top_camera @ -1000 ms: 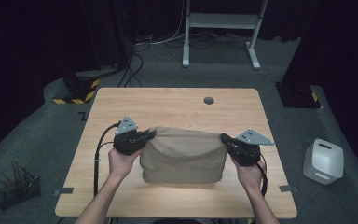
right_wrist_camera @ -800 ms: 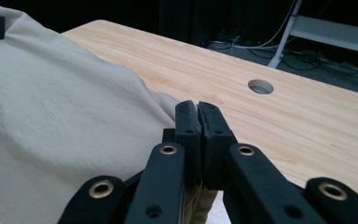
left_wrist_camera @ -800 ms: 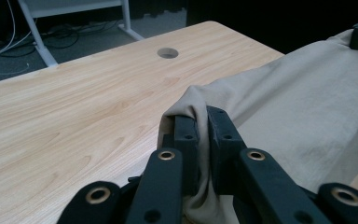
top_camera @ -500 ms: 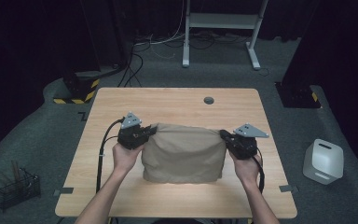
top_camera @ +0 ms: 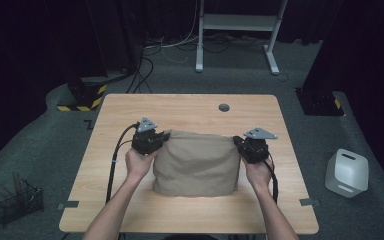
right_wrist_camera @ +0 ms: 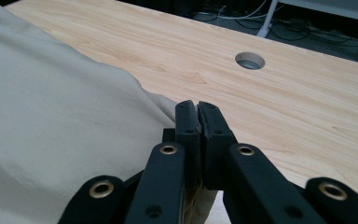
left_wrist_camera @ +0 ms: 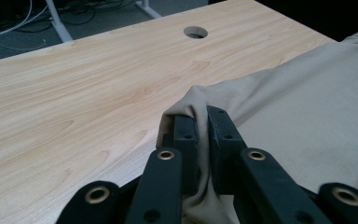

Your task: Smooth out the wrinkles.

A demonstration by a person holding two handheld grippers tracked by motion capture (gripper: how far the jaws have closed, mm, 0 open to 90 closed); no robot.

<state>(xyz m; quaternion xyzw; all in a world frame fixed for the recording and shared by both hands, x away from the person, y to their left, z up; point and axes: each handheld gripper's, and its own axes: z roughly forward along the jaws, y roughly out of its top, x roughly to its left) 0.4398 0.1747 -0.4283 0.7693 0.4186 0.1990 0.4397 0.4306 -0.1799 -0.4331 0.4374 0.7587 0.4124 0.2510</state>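
Beige cloth (top_camera: 196,162) on wooden table (top_camera: 190,107), far corners clamped in both grippers' fingers (left_wrist_camera: 208,135).

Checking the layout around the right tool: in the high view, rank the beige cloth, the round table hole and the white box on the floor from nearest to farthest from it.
From the right tool:
1. Beige cloth, clamped in it, to its left.
2. Table hole, beyond it, toward the far edge.
3. White box, off the table on the floor, to the right.

- left gripper (top_camera: 164,136) clamped tight, jaws pinched together, held level, left hand (top_camera: 139,162) wrapped behind its body.
- right gripper (top_camera: 236,142) likewise clamped, right hand (top_camera: 258,172) behind it, both forearms converging inward.
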